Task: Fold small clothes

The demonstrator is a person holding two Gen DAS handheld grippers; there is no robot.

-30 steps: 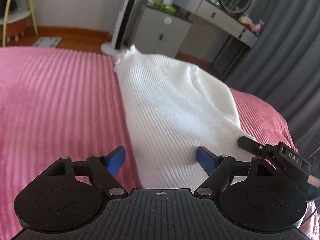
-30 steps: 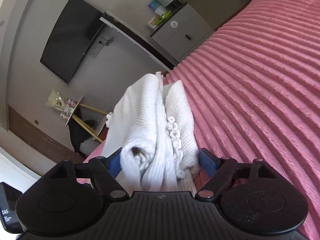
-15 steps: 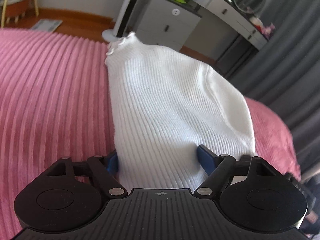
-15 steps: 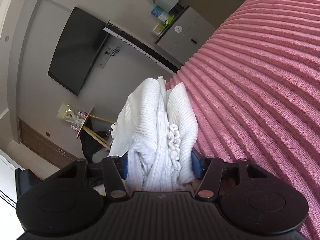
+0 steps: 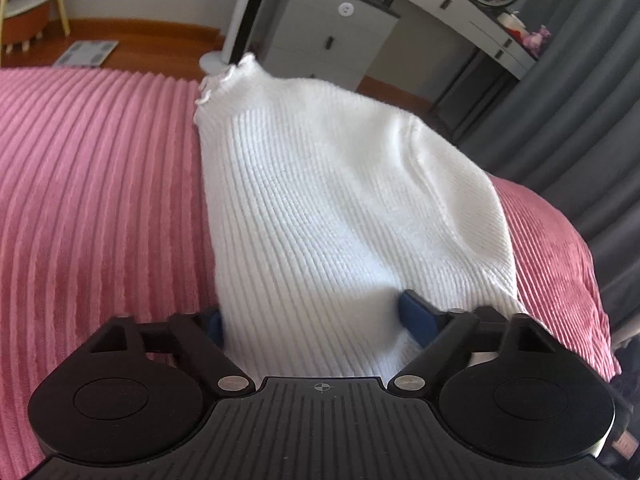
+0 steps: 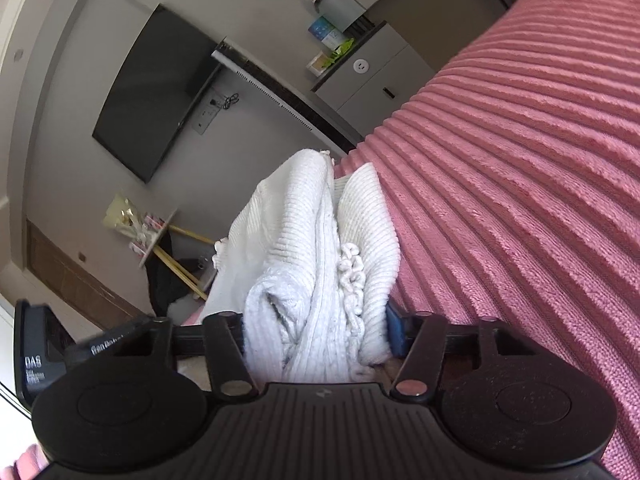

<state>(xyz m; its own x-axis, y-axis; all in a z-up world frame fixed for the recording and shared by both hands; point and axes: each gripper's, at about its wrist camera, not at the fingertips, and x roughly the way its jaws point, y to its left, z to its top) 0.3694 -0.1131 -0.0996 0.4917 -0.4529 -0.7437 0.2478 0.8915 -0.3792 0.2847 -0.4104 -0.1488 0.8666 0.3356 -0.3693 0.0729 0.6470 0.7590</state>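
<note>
Since a second ago, both of my grippers have drawn in on the white knit garment [image 5: 344, 216]: my left gripper [image 5: 316, 320] then stood spread short of the cloth, and now the garment's near edge lies between its blue pads [image 5: 416, 316]. Its jaws are closing, though the right-hand pad shows a sliver of gap beside the knit, so I would not call it a grip yet; the left-hand pad is mostly hidden behind the cloth.

My right gripper [image 6: 316, 332] had the bunched end of the garment [image 6: 320, 264] loosely between wide jaws; now the jaws are closing and squeeze that gathered bundle, the blue pad [image 6: 396, 332] pressed against the knit.

From the left wrist view, the garment rises off the pink ribbed bedspread [image 5: 100, 184], its frilled cuff [image 5: 224, 76] at the far end, lifted clear of the bedspread, towards the grey cabinet [image 5: 336, 36].
</note>
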